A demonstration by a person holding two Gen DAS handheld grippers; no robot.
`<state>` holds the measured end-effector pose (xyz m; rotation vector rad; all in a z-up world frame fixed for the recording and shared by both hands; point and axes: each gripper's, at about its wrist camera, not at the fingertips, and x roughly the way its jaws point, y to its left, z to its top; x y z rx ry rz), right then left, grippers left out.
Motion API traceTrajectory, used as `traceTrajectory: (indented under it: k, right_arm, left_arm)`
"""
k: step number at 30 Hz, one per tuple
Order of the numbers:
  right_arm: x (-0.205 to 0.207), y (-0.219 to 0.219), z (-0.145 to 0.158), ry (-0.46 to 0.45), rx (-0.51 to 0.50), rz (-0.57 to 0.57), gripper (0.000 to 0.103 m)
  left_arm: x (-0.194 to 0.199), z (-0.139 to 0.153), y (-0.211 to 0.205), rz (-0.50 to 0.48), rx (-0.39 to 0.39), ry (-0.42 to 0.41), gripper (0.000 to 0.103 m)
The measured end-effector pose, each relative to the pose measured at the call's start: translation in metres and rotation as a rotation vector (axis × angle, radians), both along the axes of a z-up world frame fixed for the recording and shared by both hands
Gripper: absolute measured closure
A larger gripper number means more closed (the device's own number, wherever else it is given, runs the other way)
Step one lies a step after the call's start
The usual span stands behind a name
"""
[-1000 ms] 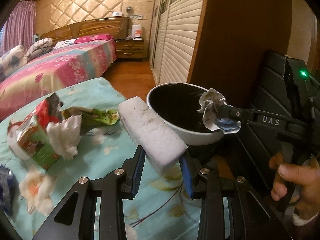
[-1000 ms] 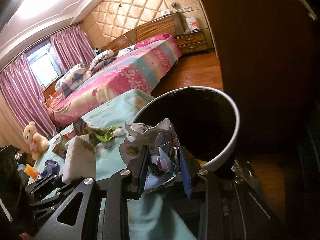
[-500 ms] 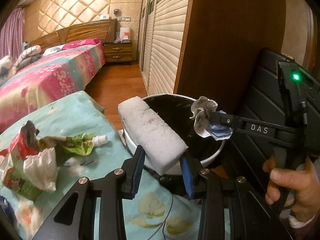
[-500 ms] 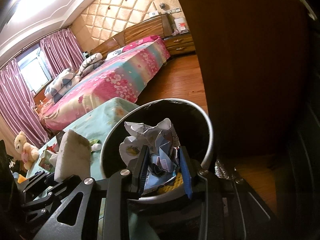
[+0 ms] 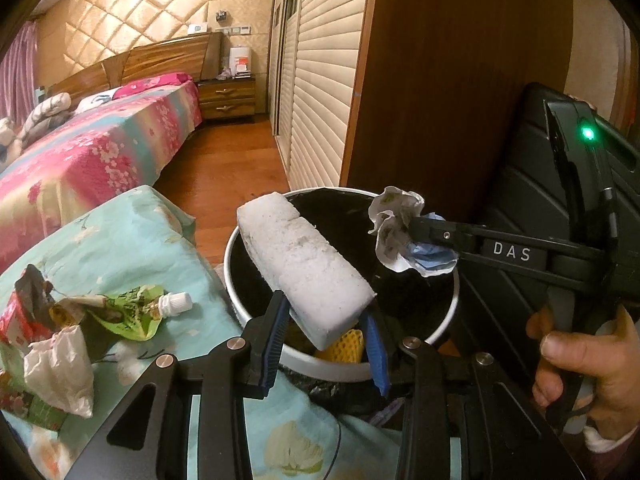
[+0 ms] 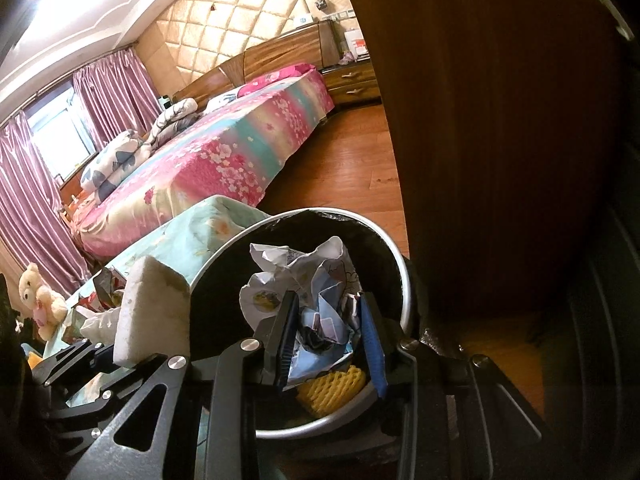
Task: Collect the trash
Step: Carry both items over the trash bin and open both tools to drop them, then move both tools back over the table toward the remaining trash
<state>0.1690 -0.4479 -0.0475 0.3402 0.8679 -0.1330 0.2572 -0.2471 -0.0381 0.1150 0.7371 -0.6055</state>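
- Left gripper (image 5: 326, 346) clamps a white foam block (image 5: 304, 268) over the round white-rimmed black bin (image 5: 236, 308) — near rim.
- Right gripper (image 6: 328, 332) pinches a crumpled printed paper wad (image 6: 304, 280) (above the bin's open mouth).

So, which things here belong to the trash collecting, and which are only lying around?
For the job: foam block in left gripper, crumpled paper in right gripper, trash bin, wrappers on table.
Lying about: bed, teddy bear, nightstand.

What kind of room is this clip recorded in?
A home bedroom, most likely: a made bed with a wooden headboard, a nightstand beside it, and pink curtains at the window.
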Motion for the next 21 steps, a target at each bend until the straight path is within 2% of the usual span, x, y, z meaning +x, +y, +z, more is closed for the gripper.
traceTrajectory:
  k: [7,9,14,19,21]
  right_arm:
    - [0.006,-0.003,-0.002,0.014,0.001,-0.007,0.068]
    - [0.006,-0.004,-0.002,0.016,0.005,-0.016,0.055]
    - [0.003,-0.006,0.001,0.000,0.013,-0.029,0.041]
    - [-0.001,-0.006,0.003,-0.017,0.031,-0.036,0.038]
    - [-0.004,-0.001,0.006,-0.025,0.038,-0.034,0.032]
  left_arm:
    - [0.010,-0.001,-0.007,-0.008,0.000,0.024,0.063]
    - [0.011,-0.001,-0.006,-0.009,-0.009,0.023,0.056]
    - [0.006,-0.001,-0.002,-0.005,-0.017,0.012,0.049]
    - [-0.002,-0.001,0.014,0.024,-0.050,0.025,0.045]
    - [-0.006,-0.002,0.022,0.041,-0.059,0.029,0.043]
